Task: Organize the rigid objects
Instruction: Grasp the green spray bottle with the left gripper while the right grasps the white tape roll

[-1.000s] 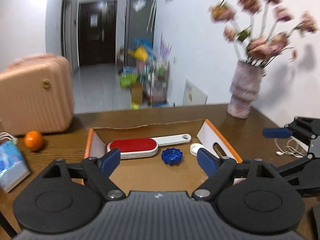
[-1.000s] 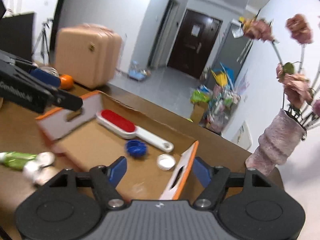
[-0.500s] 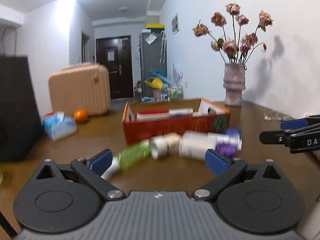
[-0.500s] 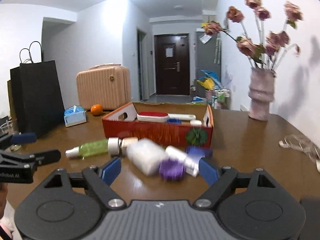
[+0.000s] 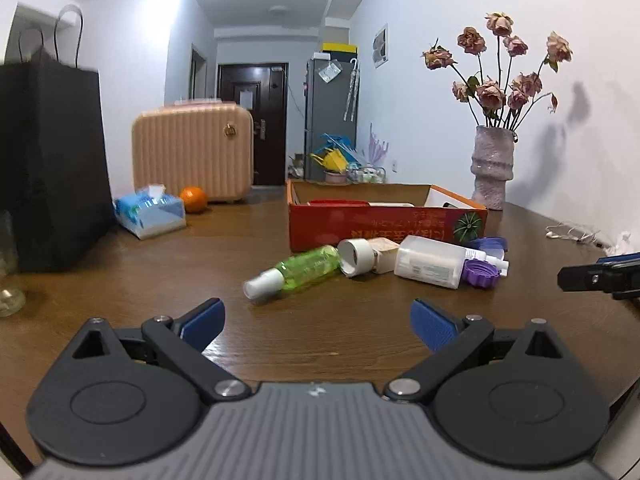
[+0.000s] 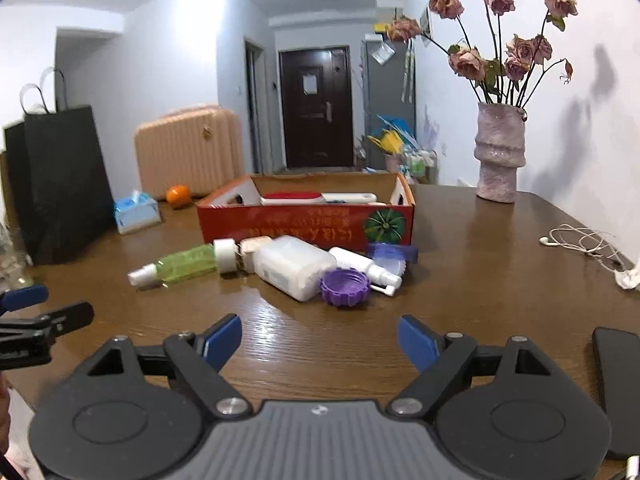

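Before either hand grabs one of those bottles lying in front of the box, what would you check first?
1. Left gripper open and empty: ok.
2. Right gripper open and empty: ok.
3. Green spray bottle free to grasp: ok at its cap end; the other end touches a white cap.
4. White bottle free to grasp: not ok, the purple lid and a small spray bottle crowd it.
5. Room left in the red box: ok, though a red brush lies inside.
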A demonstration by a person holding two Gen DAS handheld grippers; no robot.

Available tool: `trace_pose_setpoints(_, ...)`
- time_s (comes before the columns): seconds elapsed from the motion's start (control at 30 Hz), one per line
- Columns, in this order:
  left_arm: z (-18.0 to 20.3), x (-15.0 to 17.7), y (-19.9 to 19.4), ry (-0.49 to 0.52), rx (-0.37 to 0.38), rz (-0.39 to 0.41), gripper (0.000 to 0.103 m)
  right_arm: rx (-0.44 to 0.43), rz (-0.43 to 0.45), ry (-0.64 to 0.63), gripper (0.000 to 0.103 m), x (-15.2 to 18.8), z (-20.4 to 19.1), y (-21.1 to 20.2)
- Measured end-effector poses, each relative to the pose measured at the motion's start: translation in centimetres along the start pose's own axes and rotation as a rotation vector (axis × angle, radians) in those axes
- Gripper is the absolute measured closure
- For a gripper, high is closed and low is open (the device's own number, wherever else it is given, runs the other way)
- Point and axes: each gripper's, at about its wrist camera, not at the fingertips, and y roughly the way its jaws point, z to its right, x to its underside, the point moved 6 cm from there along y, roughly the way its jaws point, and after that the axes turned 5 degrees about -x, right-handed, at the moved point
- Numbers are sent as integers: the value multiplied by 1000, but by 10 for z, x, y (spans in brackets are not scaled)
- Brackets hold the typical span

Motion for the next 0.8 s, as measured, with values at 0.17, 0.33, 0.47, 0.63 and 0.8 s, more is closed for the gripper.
trace_pose_setpoints(0.17, -4, 3, 26, 6, 26, -48, 2, -17, 21, 21, 20, -4, -6, 17)
trace_pose_setpoints(0.33, -17, 0, 59, -69, 48, -124, 2, -72, -12, 11, 32, -6, -14, 44)
trace_pose_setpoints(0.47, -25, -8, 83, -66, 49, -142, 3, -95, -20, 10, 37, -19, -18, 70)
trace_pose_setpoints(0.63, -34, -29, 126, -36, 92, -177, 14, -185, -7, 0, 44, -39, -35, 107)
trace_pose_setpoints(0.8, -41, -31, 168, 14, 107, -238, 25, -237, -60, -70, 54, -49, -62, 154)
